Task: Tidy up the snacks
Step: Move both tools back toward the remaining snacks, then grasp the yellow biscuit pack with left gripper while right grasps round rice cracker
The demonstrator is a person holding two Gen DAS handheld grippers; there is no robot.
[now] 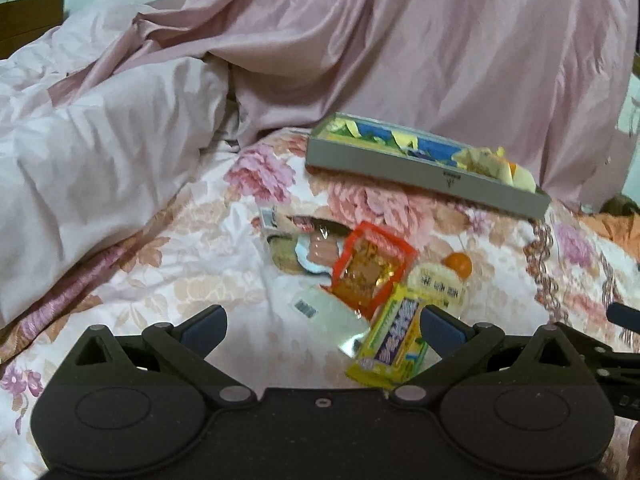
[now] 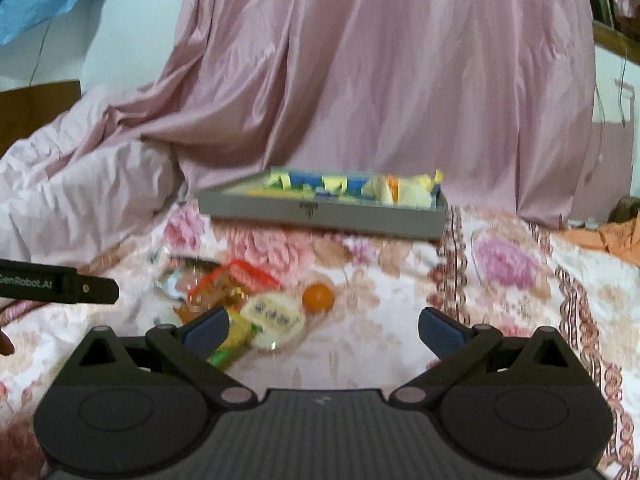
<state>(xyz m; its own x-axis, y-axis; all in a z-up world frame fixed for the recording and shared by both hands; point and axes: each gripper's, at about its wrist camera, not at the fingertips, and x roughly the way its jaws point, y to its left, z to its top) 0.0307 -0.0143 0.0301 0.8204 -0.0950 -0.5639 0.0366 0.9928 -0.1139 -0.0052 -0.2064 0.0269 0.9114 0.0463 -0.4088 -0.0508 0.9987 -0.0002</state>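
So the snacks are in a loose pile on the flowery bedspread [image 1: 192, 272], with a shallow grey box [image 1: 424, 168] sitting further back that already has a bunch of yellow and blue packets in it, so I'd guess that's where the rest go. Left claw [image 1: 322, 326] is spread wide open and has nothing in it, hovering right over the near edge of the pile, with the yellow and purple candy bar [image 1: 394, 338] just inside its right finger. Right claw [image 2: 322, 330] is wide open too and empty, parked a bit to the side of the pile; its left finger overlaps the yellow-green end of the pile in that view, but I can't tell if it's actually touching. Behind the candy bar there's a red packet [image 1: 370, 268] with something brown showing through, a pale round-ish packet [image 1: 440, 284], a clear wrapper [image 1: 340, 316] with a barcode, and a small orange ball [image 2: 318, 297] that could be a fruit or a sweet, too blurry to call. Handling-wise these all look super light and crinkly, and the film is probably slick, so I'd pinch the candy bar across its narrow middle, not the flat sealed ends. The soft bedding will give under a push, and stacked packets might drag along together.
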